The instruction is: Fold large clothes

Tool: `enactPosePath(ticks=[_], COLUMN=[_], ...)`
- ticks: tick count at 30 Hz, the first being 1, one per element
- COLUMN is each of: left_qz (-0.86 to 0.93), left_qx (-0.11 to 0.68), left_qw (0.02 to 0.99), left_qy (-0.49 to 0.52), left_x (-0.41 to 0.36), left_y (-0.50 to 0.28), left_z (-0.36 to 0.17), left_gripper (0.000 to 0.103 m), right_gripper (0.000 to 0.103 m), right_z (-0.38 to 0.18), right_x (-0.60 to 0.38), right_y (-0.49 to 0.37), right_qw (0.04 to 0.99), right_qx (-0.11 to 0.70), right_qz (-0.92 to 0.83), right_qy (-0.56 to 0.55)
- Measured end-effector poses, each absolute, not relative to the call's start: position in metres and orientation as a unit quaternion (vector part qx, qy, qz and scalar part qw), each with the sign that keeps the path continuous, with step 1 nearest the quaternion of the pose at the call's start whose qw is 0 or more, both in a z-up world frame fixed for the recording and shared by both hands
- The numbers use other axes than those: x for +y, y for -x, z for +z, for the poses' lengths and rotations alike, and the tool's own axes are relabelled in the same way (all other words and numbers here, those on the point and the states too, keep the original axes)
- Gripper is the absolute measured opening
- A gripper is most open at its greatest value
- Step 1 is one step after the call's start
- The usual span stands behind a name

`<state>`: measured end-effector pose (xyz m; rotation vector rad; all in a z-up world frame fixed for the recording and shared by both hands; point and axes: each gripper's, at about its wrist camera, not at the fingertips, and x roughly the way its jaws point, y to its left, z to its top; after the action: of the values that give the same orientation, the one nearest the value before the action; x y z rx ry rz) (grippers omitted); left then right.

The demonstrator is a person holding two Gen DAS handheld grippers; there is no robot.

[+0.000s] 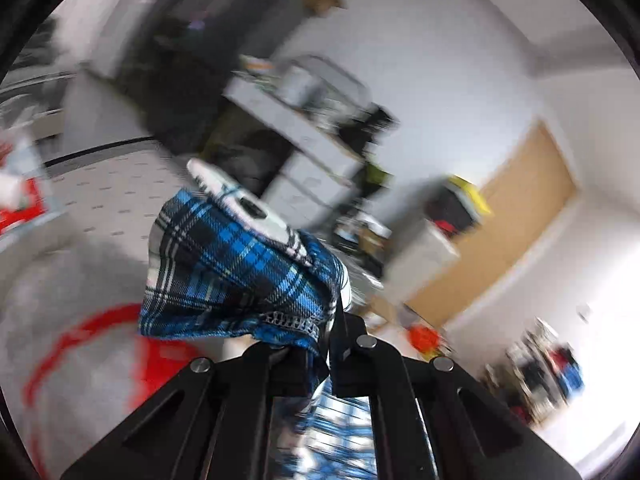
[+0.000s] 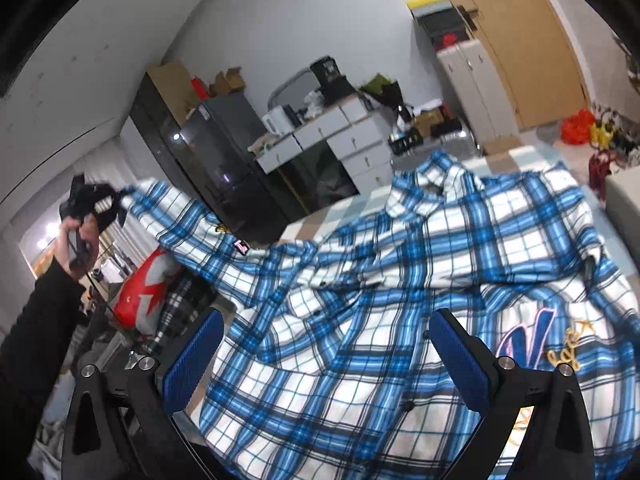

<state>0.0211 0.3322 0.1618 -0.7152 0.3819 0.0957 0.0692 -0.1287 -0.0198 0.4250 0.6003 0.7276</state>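
- The left gripper (image 1: 320,320) is clamped on a bunched edge of the blue, white and black plaid flannel shirt (image 2: 400,300). Cloth is pinched between its black fingers and spills over them, and a stitched hem shows just ahead of the tips.
- In the right wrist view that same gripper (image 2: 94,204) is held high by a hand (image 2: 78,240) in a black sleeve (image 2: 36,320). A sleeve or side panel of the shirt runs taut from it down to the garment's body. Holding it up like this probably frees the panel so it can be swung over the torso for a fold.
- The right gripper (image 2: 324,356) stands wide apart with nothing between its blue ribbed pads (image 2: 192,356). It hovers over the near part of the shirt, probably waiting to pin the cloth or take a second hold.
- The shirt's body lies spread front-up across a pale blue and white surface, which I cannot identify with certainty. Its collar points to the far edge, and an embroidered blue letter patch (image 2: 528,344) is on the chest, toward the right.
- A red and white bag (image 2: 140,288) stands beyond the left edge, under the raised cloth.
- Further back are a black cabinet (image 2: 208,160) and white drawers (image 2: 352,136), well apart from the work.
- The fold looks barely begun.
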Motion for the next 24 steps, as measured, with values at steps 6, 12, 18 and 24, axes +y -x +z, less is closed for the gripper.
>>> enactPosePath(ticks=[6, 12, 18, 24], left_qz=[-0.07, -0.13, -0.182, -0.185], left_qx=[0.195, 0.259, 0.346, 0.41], left_qw=[0.932, 0.927, 0.902, 0.882], left_qy=[0.299, 0.238, 0.184, 0.138], left_x=[0.226, 0.108, -0.004, -0.061], left_y=[-0.056, -0.113, -0.154, -0.173], left_z=[0.191, 0.168, 0.096, 0.026], left_gripper=[0.001, 0.001, 0.001, 0.001], right_gripper=[0.103, 0.103, 0.103, 0.103], right_z=[-0.027, -0.031, -0.057, -0.072], right_x=[-0.154, -0.188, -0.231, -0.292], right_y=[-0.075, -0.08, -0.099, -0.11], right_qw=[0.874, 0.898, 0.9, 0.881], right_qx=[0.3, 0.284, 0.309, 0.314], right_qz=[0.298, 0.23, 0.162, 0.107], right_qy=[-0.24, -0.246, -0.262, -0.337])
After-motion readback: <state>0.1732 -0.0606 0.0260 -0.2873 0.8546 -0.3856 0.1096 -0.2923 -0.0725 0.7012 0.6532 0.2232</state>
